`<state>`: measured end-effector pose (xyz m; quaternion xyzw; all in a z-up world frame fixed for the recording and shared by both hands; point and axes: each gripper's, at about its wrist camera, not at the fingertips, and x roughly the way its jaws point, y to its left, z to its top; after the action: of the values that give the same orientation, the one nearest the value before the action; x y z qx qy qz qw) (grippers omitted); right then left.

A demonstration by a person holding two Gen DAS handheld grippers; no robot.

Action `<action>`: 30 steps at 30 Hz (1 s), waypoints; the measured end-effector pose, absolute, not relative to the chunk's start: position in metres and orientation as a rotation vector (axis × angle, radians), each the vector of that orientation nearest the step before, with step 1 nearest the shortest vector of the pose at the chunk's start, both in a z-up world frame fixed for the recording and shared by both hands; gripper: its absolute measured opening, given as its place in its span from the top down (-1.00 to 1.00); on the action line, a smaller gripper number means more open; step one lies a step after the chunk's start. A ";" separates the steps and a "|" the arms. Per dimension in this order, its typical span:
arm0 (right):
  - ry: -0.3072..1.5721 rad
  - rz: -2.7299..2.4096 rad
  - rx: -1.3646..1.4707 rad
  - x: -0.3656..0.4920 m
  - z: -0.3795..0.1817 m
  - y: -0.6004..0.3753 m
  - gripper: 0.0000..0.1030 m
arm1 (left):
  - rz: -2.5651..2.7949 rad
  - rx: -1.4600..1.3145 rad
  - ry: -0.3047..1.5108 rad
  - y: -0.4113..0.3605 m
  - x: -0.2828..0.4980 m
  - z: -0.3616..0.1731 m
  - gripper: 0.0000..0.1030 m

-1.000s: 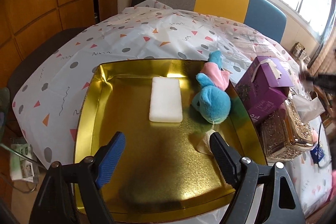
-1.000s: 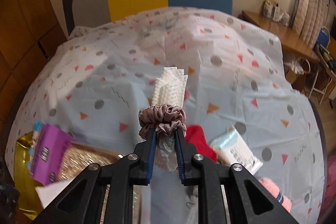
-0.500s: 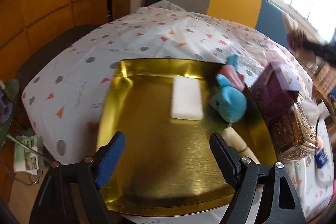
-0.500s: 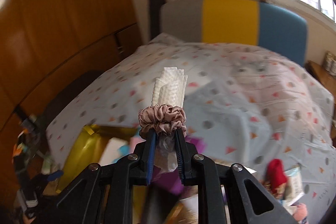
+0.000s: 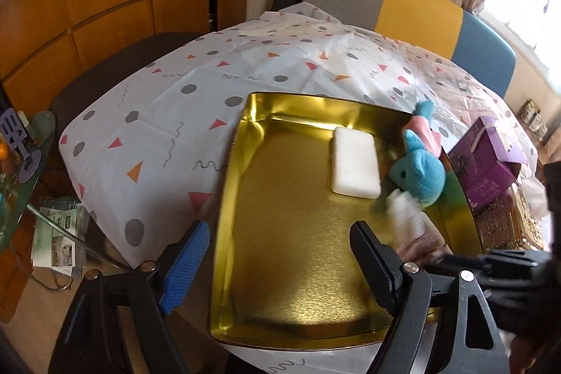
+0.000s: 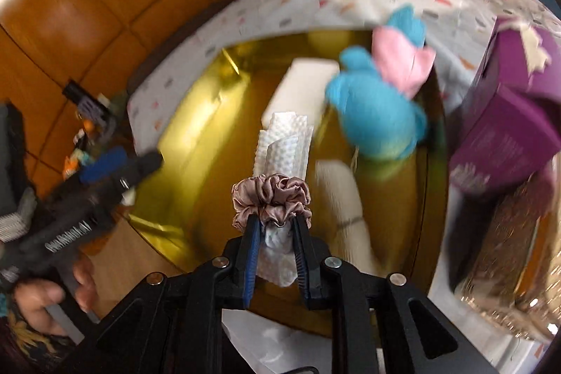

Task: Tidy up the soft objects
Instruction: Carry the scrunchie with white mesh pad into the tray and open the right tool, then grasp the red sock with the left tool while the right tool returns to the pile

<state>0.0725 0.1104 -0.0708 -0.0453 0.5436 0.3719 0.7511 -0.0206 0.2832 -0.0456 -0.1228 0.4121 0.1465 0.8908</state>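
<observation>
The right gripper [image 6: 275,242] has its fingers starting to part around the cloth roll [image 6: 282,146] over the tray [image 6: 196,135]. Lower it beside the plush [image 6: 375,118] first. Left fingers [image 5: 186,260] stand apart, empty.

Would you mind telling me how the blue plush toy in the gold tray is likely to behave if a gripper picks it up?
The blue plush toy looks stuffed and fuzzy, so it would probably squash between the fingers rather than slip. It seems light for its bulk. Its pink part leans on the gold tray rim, so the body may flop or dangle when lifted.
</observation>
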 end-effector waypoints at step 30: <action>0.796 0.540 -0.097 0.056 0.022 -0.032 0.33 | 0.220 -0.078 0.824 0.218 -0.014 -0.025 -0.61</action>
<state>0.0556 -0.0322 0.0220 -0.0465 0.3827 0.2595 0.8854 -0.0138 0.2180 -0.0245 -0.0378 0.3995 0.1068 0.9097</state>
